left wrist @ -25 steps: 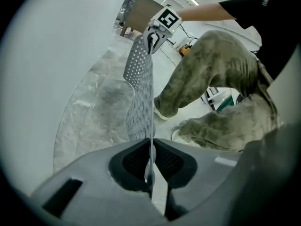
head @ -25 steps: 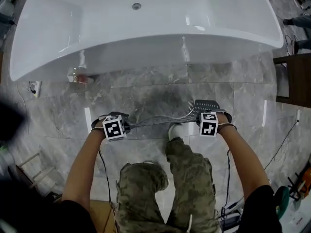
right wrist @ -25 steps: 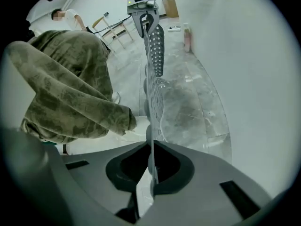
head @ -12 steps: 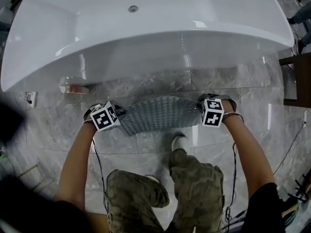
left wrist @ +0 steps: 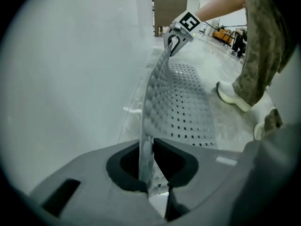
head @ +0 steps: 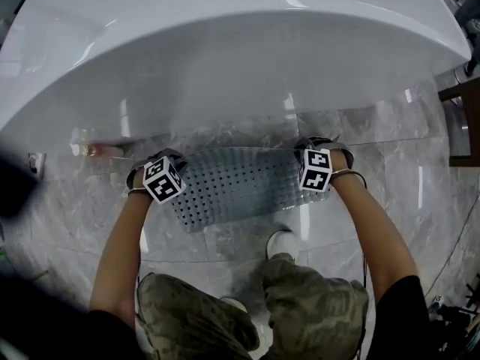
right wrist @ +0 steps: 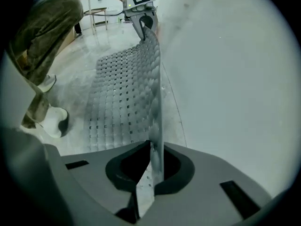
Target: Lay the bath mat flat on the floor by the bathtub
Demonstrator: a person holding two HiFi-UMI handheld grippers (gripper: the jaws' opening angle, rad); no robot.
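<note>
Bath mat (head: 236, 182): translucent grey, grid of raised bumps and small square holes.
Bathtub (head: 225, 58), far: glossy white.
Floor (head: 420, 178): grey veined marble.
Trousers (head: 315, 306), near: olive camouflage.
Shoe (head: 280, 242): white.
Left gripper (left wrist: 154, 185), right gripper (right wrist: 146, 185): grey, cubes with black-and-white squares.

The head view looks steeply down from above the person's shoulders onto the bathtub (head: 225, 58), which fills the top of its frame. The floor (head: 420, 178) in front of the bathtub lies lower in the frame, and both arms reach in from the bottom.

The left gripper (head: 166, 175) view rides low, close against the bathtub's outer wall, and faces along that wall over its own jaws toward the right gripper (head: 312, 162). The right gripper view sits just as low at the other end and faces back.

All three views share the bath mat (head: 240, 182), the bathtub's wall, the floor beside it and the person's white shoe (head: 281, 242). Each gripper view shows the other gripper.
</note>
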